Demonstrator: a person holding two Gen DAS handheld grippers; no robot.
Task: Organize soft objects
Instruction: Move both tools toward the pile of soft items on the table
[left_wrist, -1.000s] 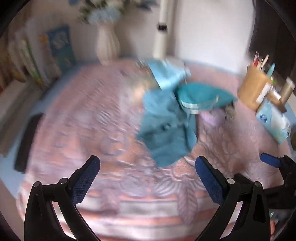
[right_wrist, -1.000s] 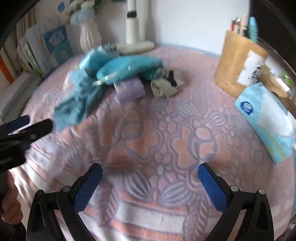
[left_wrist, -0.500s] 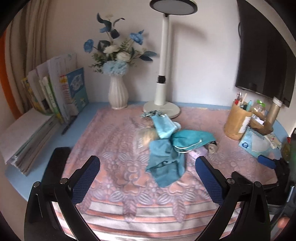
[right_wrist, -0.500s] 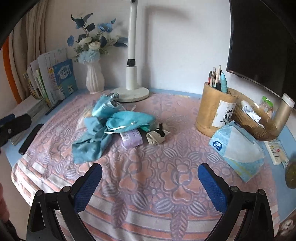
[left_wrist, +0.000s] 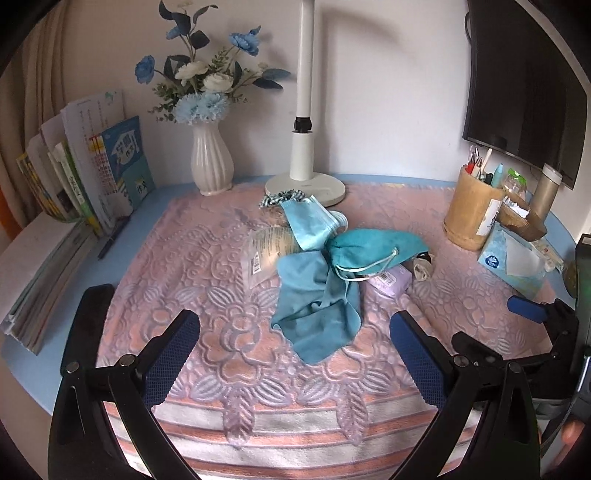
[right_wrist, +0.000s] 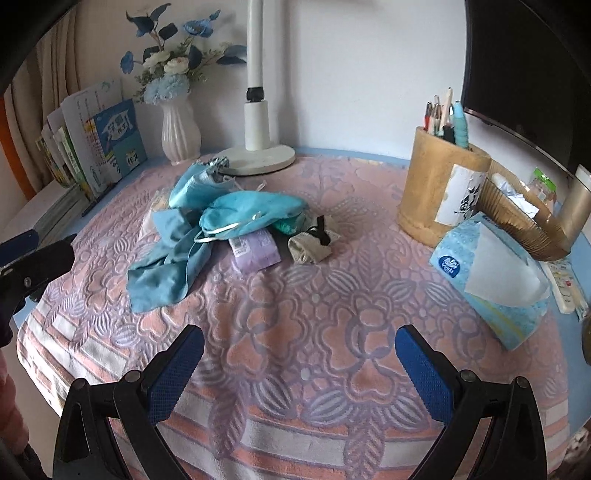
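Note:
A heap of soft things lies mid-table on the pink patterned cloth (left_wrist: 207, 295): a teal cloth (left_wrist: 317, 306) (right_wrist: 166, 266), a teal drawstring pouch (left_wrist: 373, 247) (right_wrist: 255, 214), a blue face mask (left_wrist: 308, 221), a lilac packet (left_wrist: 389, 280) (right_wrist: 255, 251), a beige rolled sock (right_wrist: 310, 247) and a clear plastic packet (left_wrist: 264, 254). My left gripper (left_wrist: 295, 358) is open and empty, short of the teal cloth. My right gripper (right_wrist: 299, 369) is open and empty, over the cloth's front part, well short of the heap.
A white vase with blue flowers (left_wrist: 211, 162), a lamp base (left_wrist: 306, 186) and upright books (left_wrist: 96, 170) stand at the back. A bamboo pen holder (right_wrist: 443, 195), a tissue pack (right_wrist: 491, 284) and a brown basket (right_wrist: 524, 221) stand right. A black flat object (left_wrist: 86, 328) lies left.
Both grippers have pulled back and up from close over the cloth, so the whole table shows. In the last half second they came slightly closer again. The heap has not moved.

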